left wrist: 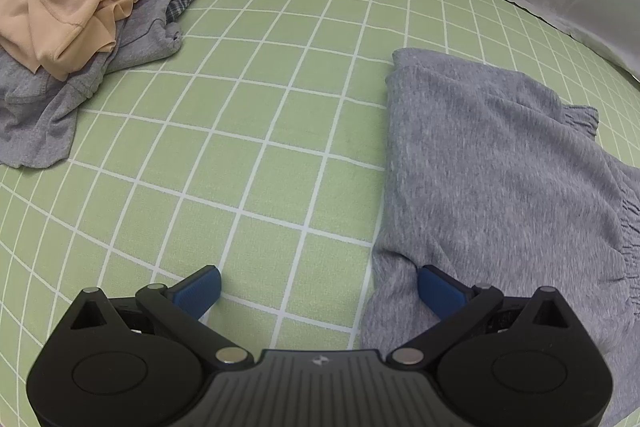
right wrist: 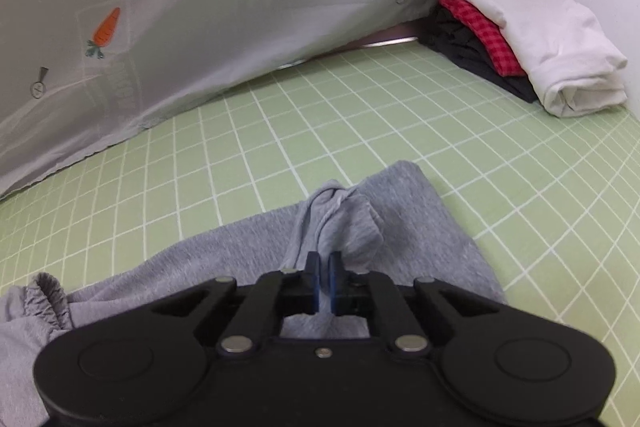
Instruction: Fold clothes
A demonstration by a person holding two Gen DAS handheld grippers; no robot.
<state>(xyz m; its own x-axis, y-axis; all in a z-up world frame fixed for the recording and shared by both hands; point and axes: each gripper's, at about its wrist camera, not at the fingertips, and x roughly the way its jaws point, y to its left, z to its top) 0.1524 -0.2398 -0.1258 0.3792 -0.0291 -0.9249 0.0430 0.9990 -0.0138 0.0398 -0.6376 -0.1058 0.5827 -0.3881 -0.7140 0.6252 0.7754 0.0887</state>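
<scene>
Right hand-held gripper (right wrist: 325, 259) is clenched on a bunched ridge of the grey shorts (right wrist: 360, 227), which lie part-folded on the green checked bed (left wrist: 240, 147); the left hand-held gripper (left wrist: 320, 287) gapes wide, one blue finger (left wrist: 438, 287) at their near edge. Soft, light knit — it will likely sag and slide, so hems or the elastic waistband (left wrist: 580, 119) seem the best holds. No containers show — only a loose heap (left wrist: 80, 7) and a folded stack (right wrist: 532, 47).

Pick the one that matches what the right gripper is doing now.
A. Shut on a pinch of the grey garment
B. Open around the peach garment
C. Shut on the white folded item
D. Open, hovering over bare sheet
A: the right gripper has its jaws closed on a bunched fold of the grey garment, while the white folded item sits untouched on the stack in the far corner.
</scene>
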